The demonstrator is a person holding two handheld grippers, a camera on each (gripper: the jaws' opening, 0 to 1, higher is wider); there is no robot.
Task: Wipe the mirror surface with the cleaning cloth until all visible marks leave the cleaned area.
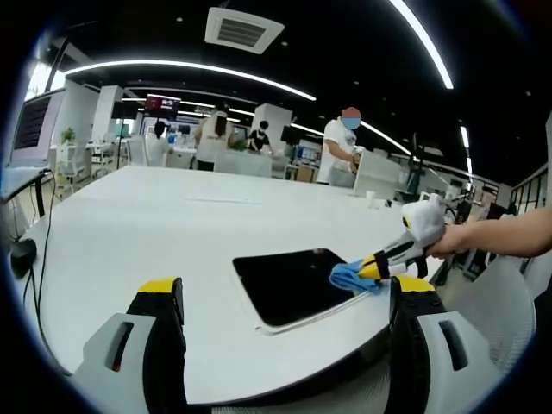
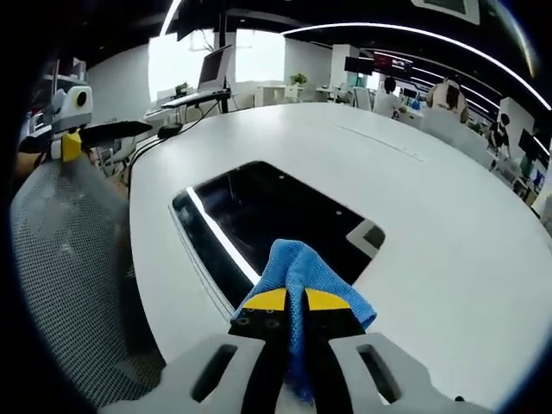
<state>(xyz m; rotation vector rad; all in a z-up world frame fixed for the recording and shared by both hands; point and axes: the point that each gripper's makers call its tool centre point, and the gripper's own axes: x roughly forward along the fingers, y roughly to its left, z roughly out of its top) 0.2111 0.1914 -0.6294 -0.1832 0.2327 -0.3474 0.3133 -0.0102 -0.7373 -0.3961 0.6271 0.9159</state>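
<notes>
The mirror (image 1: 289,285) is a dark rectangular slab with rounded corners, lying flat near the front edge of the white table (image 1: 172,224). My left gripper (image 1: 285,293) hovers in front of it, open, with nothing between its yellow-tipped jaws. From the right, a hand holds my right gripper (image 1: 373,267) over the mirror's right corner, shut on the blue cleaning cloth (image 1: 348,277). In the right gripper view, the cloth (image 2: 297,263) bunches out ahead of the right gripper (image 2: 296,300) and rests on the near edge of the mirror (image 2: 259,211). The left gripper (image 2: 103,131) appears at the far left.
A grey mesh chair (image 2: 60,259) stands by the table edge beside the mirror. Black cables (image 1: 39,250) hang off the table's left side by a monitor (image 1: 34,129). Several people work at desks (image 1: 233,159) beyond the table's far end.
</notes>
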